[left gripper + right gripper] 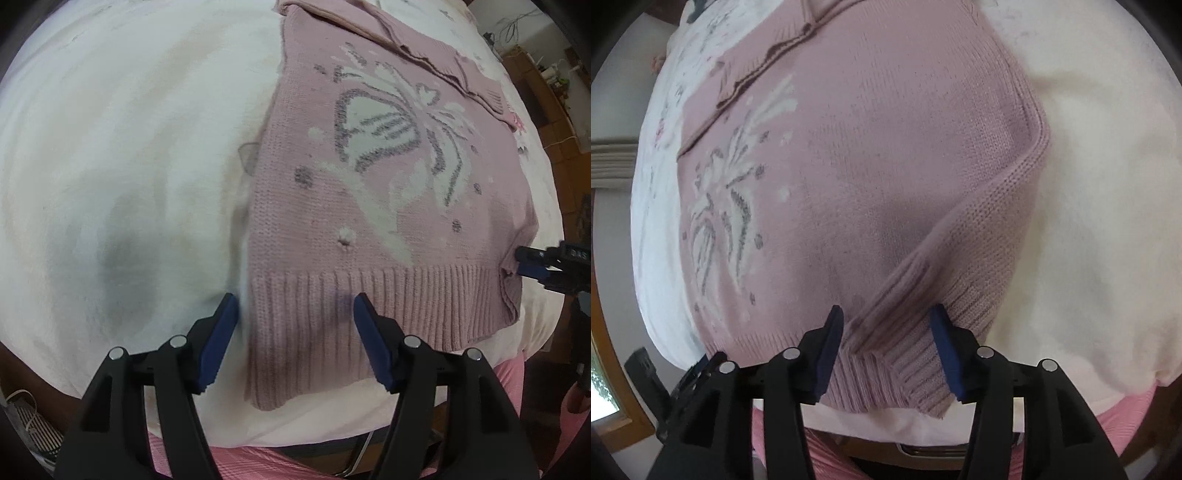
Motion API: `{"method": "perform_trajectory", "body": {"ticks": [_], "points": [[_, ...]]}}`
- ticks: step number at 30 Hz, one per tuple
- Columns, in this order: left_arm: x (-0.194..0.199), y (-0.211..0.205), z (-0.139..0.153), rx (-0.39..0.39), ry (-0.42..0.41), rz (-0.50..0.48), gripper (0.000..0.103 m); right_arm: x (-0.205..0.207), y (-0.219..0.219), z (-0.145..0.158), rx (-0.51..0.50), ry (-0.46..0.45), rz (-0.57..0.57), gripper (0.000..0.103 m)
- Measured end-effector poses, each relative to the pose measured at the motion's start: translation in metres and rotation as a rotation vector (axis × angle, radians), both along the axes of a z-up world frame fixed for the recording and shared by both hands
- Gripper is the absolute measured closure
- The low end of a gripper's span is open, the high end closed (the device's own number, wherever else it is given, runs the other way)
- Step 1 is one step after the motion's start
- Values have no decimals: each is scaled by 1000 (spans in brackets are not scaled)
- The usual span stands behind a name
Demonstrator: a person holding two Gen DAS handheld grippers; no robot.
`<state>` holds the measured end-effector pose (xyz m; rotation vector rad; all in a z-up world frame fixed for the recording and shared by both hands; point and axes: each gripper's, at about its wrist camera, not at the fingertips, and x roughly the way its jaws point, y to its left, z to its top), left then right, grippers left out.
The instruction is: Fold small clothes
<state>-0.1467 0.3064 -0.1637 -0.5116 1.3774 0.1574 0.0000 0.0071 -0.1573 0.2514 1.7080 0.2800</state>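
No brand or label can be read; the letters on the right gripper (532,264) at 3 o'clock in the left view are too blurred. The left gripper (295,314) hangs with jaws wide over the sweater's (369,206) ribbed hem (369,306), near its left corner. The sweater lies flat on a white cover (129,166), hem toward the camera, long axis running 6 to 12, butterfly (399,136) up. The right gripper (884,325) is wide too, straddling a raised fold (960,243) at the hem's right corner. A sleeve (424,51) lies across the top.
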Motion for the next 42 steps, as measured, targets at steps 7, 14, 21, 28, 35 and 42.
{"method": "perform_trajectory", "body": {"ticks": [7, 14, 21, 28, 35, 42], "points": [[-4, 4, 4, 26, 1, 30, 85, -6, -24, -8, 42, 29, -48, 92], [-11, 8, 16, -11, -30, 31, 91, -19, -78, 19, 199, 12, -89, 93], [-11, 8, 7, -27, 1, 13, 79, -23, -134, 28, 214, -39, -108, 94], [-12, -1, -3, -43, 14, 4, 75, -33, -161, -8, 228, 9, -157, 94], [-15, 9, 19, -77, -40, 53, 94, -33, -157, 4, 282, -34, -140, 94], [-12, 31, 60, -294, -217, 172, 96, -9, -159, 46, 496, -80, -181, 94]]}}
